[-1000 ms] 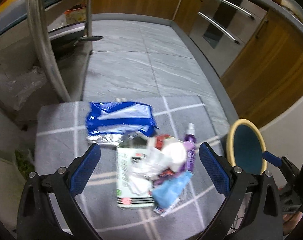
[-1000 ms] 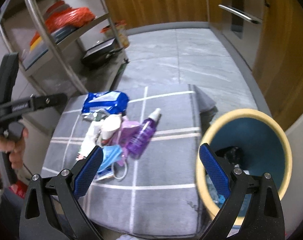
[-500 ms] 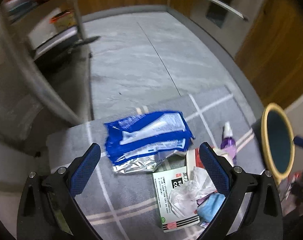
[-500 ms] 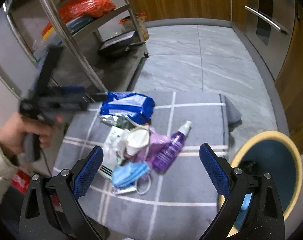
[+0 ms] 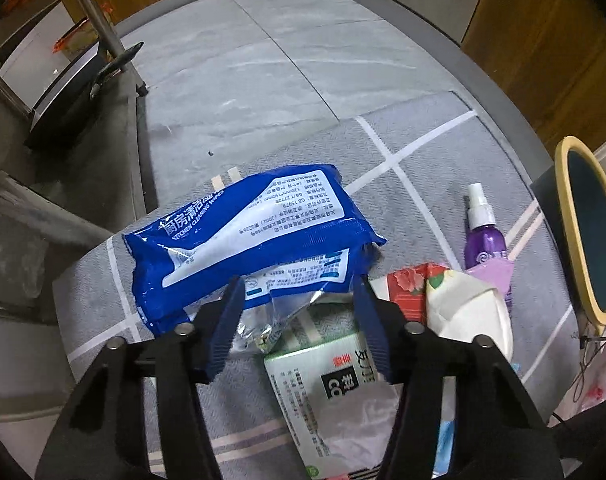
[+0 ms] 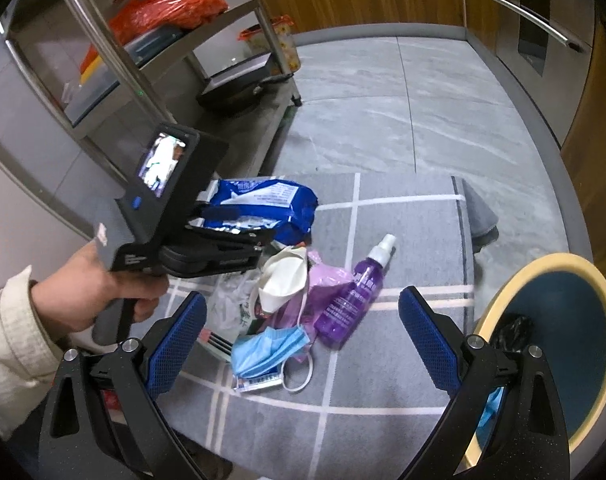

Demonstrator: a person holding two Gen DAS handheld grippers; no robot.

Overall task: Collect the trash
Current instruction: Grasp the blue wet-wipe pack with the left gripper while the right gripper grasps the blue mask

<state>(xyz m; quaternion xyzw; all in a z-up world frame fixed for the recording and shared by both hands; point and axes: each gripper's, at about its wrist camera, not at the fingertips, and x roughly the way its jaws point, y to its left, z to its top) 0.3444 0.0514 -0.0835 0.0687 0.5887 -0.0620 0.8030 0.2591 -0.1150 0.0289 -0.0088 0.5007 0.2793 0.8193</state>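
So the left hand-held gripper (image 5: 299, 312) is down on the near edge of the blue plastic pack of kitchen cleaning wipes (image 5: 247, 236), with its blue fingers (image 5: 223, 332) narrowed to either side of the pack's crinkled silver end. Looks like it's pinching that flap, though whether the pads actually press on the foil I can't quite tell from the wrist view. In the right wrist view the same pack (image 6: 259, 208) sits right at the tip of the left hand-held gripper (image 6: 231, 224), far-left in the pile.

The right hand-held gripper (image 6: 299, 340) is wide open with nothing in it, hanging over the near side of the grey mat with white grid lines (image 6: 403, 248). Between its fingers, a bit farther off, lies a light blue face mask (image 6: 271, 350) with the purple spray bottle with a white nozzle (image 6: 355, 296) just right of it, tilted with the nozzle pointing away. A white crumpled cup-shaped mask (image 6: 283, 276) sits left of the bottle, next to a pink plastic wrapper (image 6: 327, 280).

The dark teal bin with a yellow rim (image 6: 559, 344) is off the right edge of the mat, near the right finger. A green-and-white cardboard box (image 5: 327, 392) lies just under the left hand-held gripper, nearer than the wipes.
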